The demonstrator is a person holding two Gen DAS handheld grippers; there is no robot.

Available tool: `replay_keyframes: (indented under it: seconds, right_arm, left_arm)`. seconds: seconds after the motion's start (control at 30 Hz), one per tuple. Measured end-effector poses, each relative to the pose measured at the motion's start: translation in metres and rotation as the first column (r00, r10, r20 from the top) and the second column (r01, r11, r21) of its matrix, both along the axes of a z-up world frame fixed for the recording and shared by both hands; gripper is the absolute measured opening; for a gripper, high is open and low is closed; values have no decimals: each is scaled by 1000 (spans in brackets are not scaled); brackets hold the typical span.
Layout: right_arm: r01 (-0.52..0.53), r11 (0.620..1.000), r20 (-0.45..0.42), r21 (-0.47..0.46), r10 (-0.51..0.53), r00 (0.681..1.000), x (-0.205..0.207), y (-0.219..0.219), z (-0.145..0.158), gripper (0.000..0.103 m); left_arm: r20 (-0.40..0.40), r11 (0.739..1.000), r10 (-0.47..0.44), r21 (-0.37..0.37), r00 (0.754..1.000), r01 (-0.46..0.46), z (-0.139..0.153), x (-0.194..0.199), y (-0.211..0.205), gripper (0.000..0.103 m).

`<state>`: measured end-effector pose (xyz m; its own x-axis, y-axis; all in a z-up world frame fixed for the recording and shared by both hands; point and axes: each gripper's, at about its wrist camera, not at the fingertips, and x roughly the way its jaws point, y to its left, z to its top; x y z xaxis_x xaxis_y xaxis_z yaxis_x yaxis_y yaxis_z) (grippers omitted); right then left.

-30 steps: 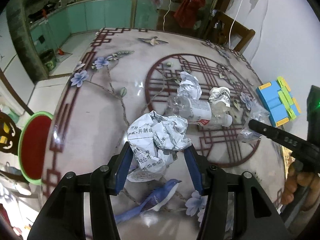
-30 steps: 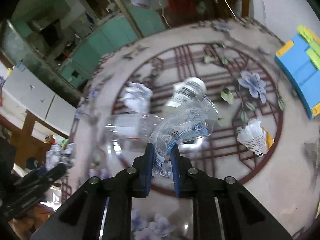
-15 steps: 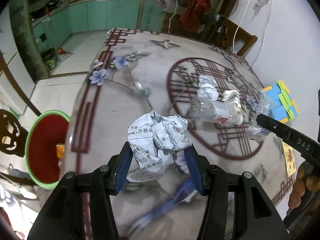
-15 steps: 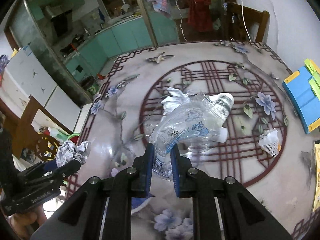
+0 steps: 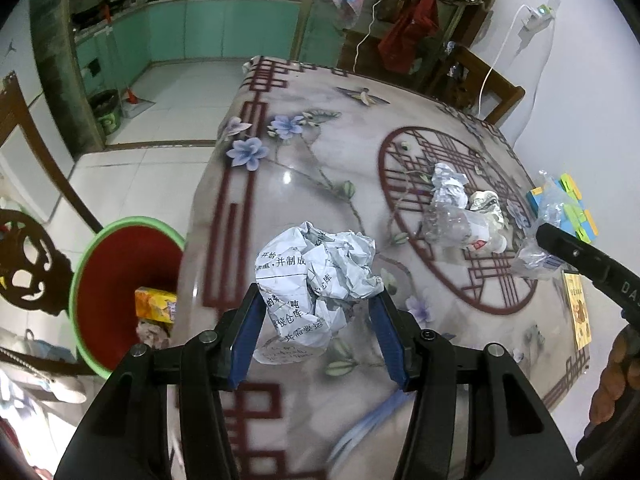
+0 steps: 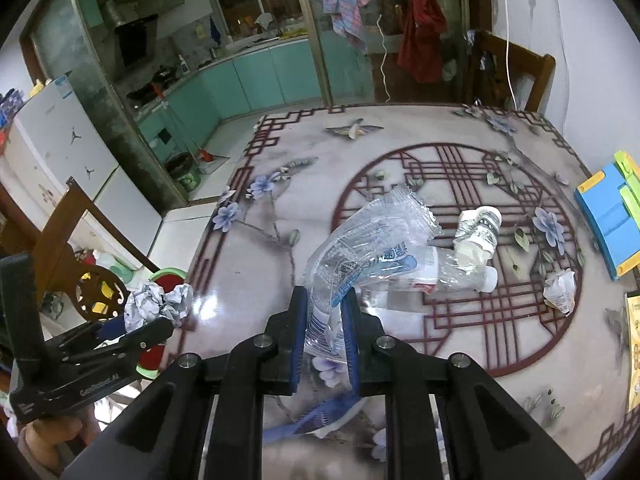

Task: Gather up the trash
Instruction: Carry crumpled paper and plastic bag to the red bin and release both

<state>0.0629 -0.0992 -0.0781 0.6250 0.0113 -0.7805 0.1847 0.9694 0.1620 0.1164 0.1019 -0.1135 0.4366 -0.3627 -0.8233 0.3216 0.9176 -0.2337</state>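
Left wrist view: my left gripper (image 5: 318,322) clamps the paper ball (image 5: 316,280), hanging over the near table edge. Bin (image 5: 120,292) is on the floor to the left. Risk: ball is loosely nipped and could drop short onto the table (image 5: 320,168).

Right wrist view: right gripper (image 6: 323,332) pinches a clear plastic wrapper (image 6: 360,256); slick film may slip. Bottle (image 6: 436,276), paper cup (image 6: 478,228) and a paper scrap (image 6: 560,292) wait mid-table; left gripper sits between me and the bin.

Chinese print "并制成" on crumpled paper (image 5: 316,280); "DA" on right gripper (image 5: 536,236).
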Motion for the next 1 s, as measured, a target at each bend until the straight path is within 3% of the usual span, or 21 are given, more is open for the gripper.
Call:
replay_keyframes:
  seconds: [0.5, 1.0]
  right_arm:
    - [-32, 999, 12, -19, 32, 999, 6, 59, 5, 15]
    - [-115, 992, 36, -44, 117, 992, 28, 108, 16, 15]
  left_arm:
    - [-20, 999, 29, -11, 999, -30, -10, 6, 52, 52]
    - [-39, 991, 135, -9, 990, -135, -21, 19, 106, 52]
